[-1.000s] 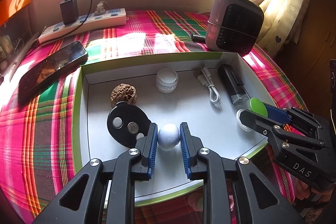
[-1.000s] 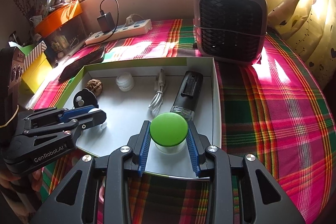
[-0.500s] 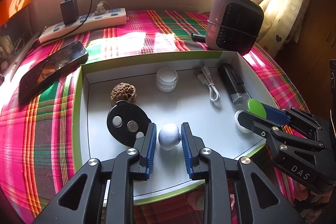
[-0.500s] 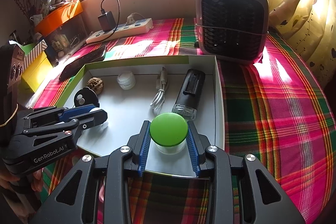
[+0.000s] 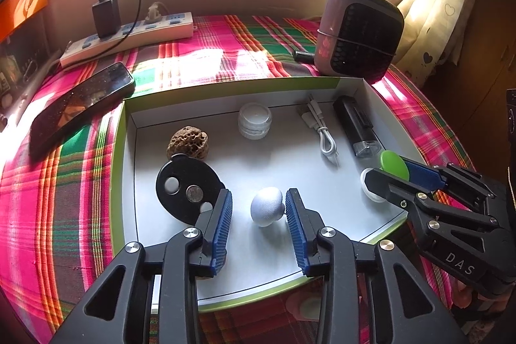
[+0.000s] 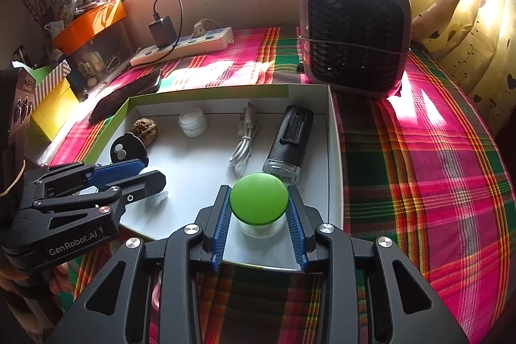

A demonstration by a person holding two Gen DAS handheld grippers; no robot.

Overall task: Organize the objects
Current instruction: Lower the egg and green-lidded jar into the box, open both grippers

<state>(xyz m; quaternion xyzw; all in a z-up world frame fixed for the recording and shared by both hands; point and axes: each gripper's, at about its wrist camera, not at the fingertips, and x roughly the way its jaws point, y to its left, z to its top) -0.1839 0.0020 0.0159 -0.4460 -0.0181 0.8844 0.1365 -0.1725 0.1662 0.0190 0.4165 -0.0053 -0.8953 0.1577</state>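
Observation:
A white egg-shaped ball (image 5: 267, 208) lies on the floor of the white, green-rimmed tray (image 5: 120, 157). My left gripper (image 5: 258, 195) straddles it with its jaws opening; a clear gap shows at the left pad, and the right pad is close beside the ball. The right wrist view shows the left gripper (image 6: 145, 173) low over the tray's left front. My right gripper (image 6: 258, 191) is shut on a small clear jar with a green lid (image 6: 259, 202), held at the tray's front right corner. The left wrist view shows that jar (image 5: 393, 163) from the side.
In the tray lie a walnut (image 5: 187, 142), a black disc (image 5: 187, 186), a small clear pot (image 5: 254, 121), a white cable (image 5: 322, 134) and a black device (image 5: 354, 124). On the plaid cloth are a phone (image 5: 80, 105), a power strip (image 5: 129, 37) and a heater (image 6: 354, 34).
The left gripper's jaws have spread apart and let go of the white ball, which now rests on the tray floor. The right gripper and its jar have stayed put.

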